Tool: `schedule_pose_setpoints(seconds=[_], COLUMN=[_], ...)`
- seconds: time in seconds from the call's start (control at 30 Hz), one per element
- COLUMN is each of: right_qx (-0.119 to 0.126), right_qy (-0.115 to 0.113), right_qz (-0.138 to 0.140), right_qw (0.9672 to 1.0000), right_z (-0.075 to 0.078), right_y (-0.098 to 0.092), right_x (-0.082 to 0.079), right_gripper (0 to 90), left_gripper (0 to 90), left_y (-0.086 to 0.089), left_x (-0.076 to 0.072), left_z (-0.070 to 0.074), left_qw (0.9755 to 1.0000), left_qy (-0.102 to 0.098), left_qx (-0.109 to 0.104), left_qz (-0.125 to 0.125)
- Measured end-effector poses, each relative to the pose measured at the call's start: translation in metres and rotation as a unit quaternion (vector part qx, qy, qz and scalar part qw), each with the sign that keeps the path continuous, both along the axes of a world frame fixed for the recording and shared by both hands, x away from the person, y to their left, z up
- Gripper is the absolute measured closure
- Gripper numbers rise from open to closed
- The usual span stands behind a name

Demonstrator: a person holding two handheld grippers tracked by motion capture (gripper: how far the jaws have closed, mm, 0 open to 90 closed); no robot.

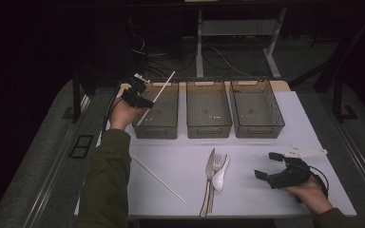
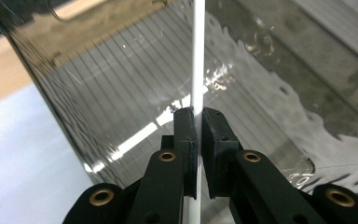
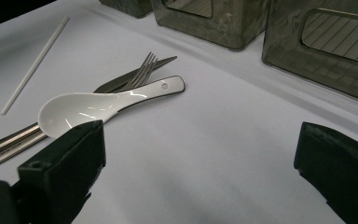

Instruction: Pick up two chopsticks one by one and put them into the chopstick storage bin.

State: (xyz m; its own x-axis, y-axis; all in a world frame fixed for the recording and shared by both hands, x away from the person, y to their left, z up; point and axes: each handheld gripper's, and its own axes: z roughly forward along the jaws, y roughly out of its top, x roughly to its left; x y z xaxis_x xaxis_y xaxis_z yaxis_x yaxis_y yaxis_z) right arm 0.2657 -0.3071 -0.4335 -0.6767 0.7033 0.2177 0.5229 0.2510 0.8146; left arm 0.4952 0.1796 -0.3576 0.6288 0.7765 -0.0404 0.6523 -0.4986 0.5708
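Note:
My left gripper (image 1: pixel 142 99) is shut on a white chopstick (image 1: pixel 158 95) and holds it slanted over the left smoky plastic bin (image 1: pixel 158 127). In the left gripper view the chopstick (image 2: pixel 198 56) runs straight up from between the pinched jaws (image 2: pixel 199 114), with the ribbed bin floor (image 2: pixel 121 93) beneath. A second white chopstick (image 1: pixel 158 178) lies on the white table, left of a knife (image 1: pixel 209 166), a fork (image 1: pixel 215 167) and a white ceramic spoon (image 1: pixel 221 175). My right gripper (image 1: pixel 269 165) rests open at the table's right. In its view the spoon (image 3: pixel 93 106) lies just beyond the left jaw.
Three smoky bins stand in a row at the table's far side: left, middle (image 1: pixel 208 110) and right (image 1: pixel 257 110). The table's near edge (image 1: pixel 228 214) runs close under the cutlery. Dark floor, cables and a desk frame (image 1: pixel 199 52) lie beyond the table.

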Motion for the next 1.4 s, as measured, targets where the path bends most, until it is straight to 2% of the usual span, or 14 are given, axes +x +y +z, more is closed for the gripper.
schedule_pose_setpoints(seconds=[0.23, 0.33, 0.43, 0.47, 0.6, 0.77, 0.87, 1.0, 1.1, 1.27, 1.33, 1.4], right_qx=[-0.001, -0.002, -0.002, -0.001, 0.0, -0.001, -0.001, -0.001, -0.002, -0.001, -0.003, -0.002], right_qy=[-0.003, -0.002, -0.003, -0.003, -0.001, -0.003, -0.003, -0.004, -0.005, -0.001, -0.005, -0.002], right_qz=[0.001, 0.001, 0.001, 0.001, 0.001, 0.002, 0.002, 0.002, 0.003, 0.001, 0.002, 0.001], right_qw=[1.0, 1.0, 1.0, 1.0, 1.0, 1.0, 1.0, 1.0, 1.0, 1.0, 1.0, 1.0], right_z=[0.0, -0.001, 0.0, 0.0, 0.0, 0.0, 0.0, 0.0, 0.0, 0.001, 0.001, 0.001], right_y=[0.0, 0.0, 0.0, 0.0, 0.0, 0.0, 0.0, 0.0, 0.0, 0.0, 0.0, 0.0], right_x=[0.001, 0.001, 0.001, 0.001, 0.0, 0.0, 0.0, 0.0, 0.0, 0.0, 0.0, -0.001], right_gripper=[1.8, 1.8, 1.8, 1.8, 1.8, 1.8, 1.8, 1.8, 1.8, 1.8, 1.8, 1.8], left_gripper=[84.0, 83.9, 83.8, 83.6, 82.6, 80.1, 76.6, 67.4, 62.1, 58.2, 60.0, 68.0], left_y=[-0.002, -0.004, -0.007, -0.007, -0.01, -0.01, -0.01, -0.011, -0.01, -0.009, -0.007, -0.005], left_x=[0.003, 0.005, 0.005, 0.005, 0.004, 0.003, 0.0, -0.007, -0.016, -0.038, -0.049, -0.06], left_z=[-0.019, -0.025, -0.029, -0.029, -0.029, -0.025, -0.018, -0.004, 0.007, 0.025, 0.03, 0.031], left_qw=[0.9996, 0.999, 0.9984, 0.9984, 0.9985, 0.9991, 0.9996, 0.9999, 0.9994, 0.9979, 0.9971, 0.9959], left_qy=[0.024, 0.035, 0.045, 0.042, 0.039, 0.03, 0.017, 0.001, -0.011, -0.033, -0.042, -0.046], left_qx=[0.011, 0.027, 0.031, 0.037, 0.037, 0.03, 0.021, 0.012, 0.012, 0.008, 0.005, 0.009], left_qz=[0.008, 0.01, 0.011, 0.004, 0.008, 0.009, 0.007, -0.012, -0.031, -0.055, -0.064, -0.078])
